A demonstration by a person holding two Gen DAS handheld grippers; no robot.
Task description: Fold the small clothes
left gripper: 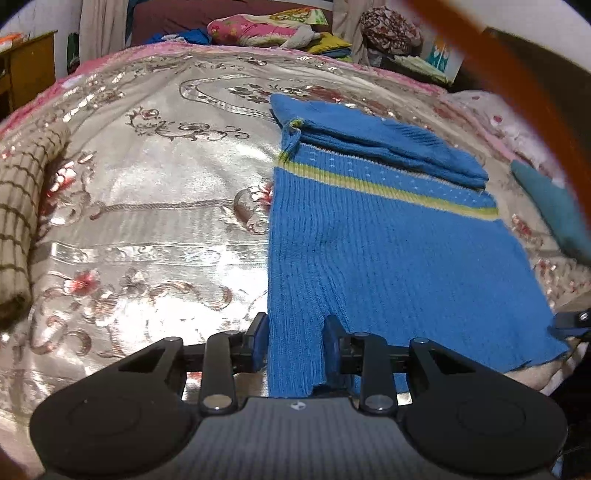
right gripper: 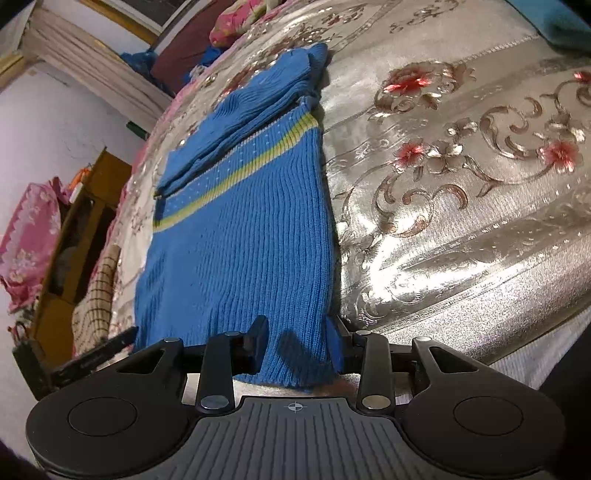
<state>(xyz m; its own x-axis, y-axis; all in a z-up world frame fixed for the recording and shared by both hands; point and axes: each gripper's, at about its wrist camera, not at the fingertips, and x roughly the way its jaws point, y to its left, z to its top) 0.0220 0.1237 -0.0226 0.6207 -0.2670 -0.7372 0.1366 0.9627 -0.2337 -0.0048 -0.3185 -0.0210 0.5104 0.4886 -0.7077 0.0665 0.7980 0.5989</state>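
Observation:
A small blue knit sweater (left gripper: 369, 240) with a yellow-green stripe lies flat on a shiny floral bedspread (left gripper: 147, 203), its sleeve folded across the top. My left gripper (left gripper: 295, 332) is open, its jaws either side of the sweater's near left hem corner. In the right wrist view the same sweater (right gripper: 240, 240) lies ahead, and my right gripper (right gripper: 299, 338) is open with its jaws either side of the near right hem corner. The other gripper's tip shows at each view's edge (left gripper: 572, 321) (right gripper: 96, 354).
A rolled checked cloth (left gripper: 22, 206) lies at the bed's left edge. A teal garment (left gripper: 554, 206) lies to the sweater's right. Pillows and piled clothes (left gripper: 266, 27) sit at the far end. A wooden cabinet (right gripper: 74, 229) stands beside the bed.

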